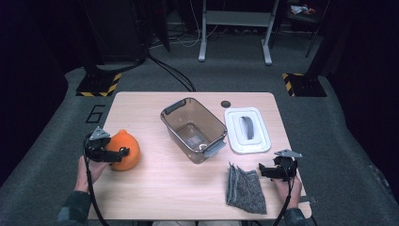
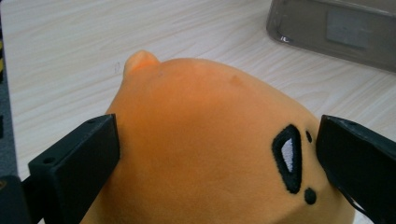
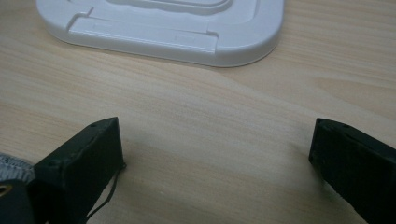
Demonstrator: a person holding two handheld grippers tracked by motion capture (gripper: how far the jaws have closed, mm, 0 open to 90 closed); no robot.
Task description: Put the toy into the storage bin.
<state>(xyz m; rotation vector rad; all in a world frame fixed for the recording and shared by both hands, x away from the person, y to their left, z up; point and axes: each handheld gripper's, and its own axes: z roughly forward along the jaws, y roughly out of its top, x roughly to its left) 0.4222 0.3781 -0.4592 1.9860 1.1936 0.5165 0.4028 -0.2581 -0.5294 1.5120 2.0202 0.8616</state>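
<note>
- Left tongs (image 2: 215, 154): jaws either side of the round orange plush toy (image 2: 210, 140), touching its flanks; a firm clamp isn't clear. Toy sits on the wooden tabletop (image 1: 155, 174).
- Right tongs (image 3: 215, 154): jaws apart, empty, beside the grey folded felt cloth (image 1: 244, 188).
- Ahead of both: clear brown plastic bin (image 1: 193, 129), right-forward of the toy.

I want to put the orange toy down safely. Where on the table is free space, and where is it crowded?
Bare wood lies between the orange plush toy and the clear bin, reaching forward to the grey cloth. The far left corner of the table is also free. It is crowded on the right, where bin, white lid and cloth lie close.
</note>
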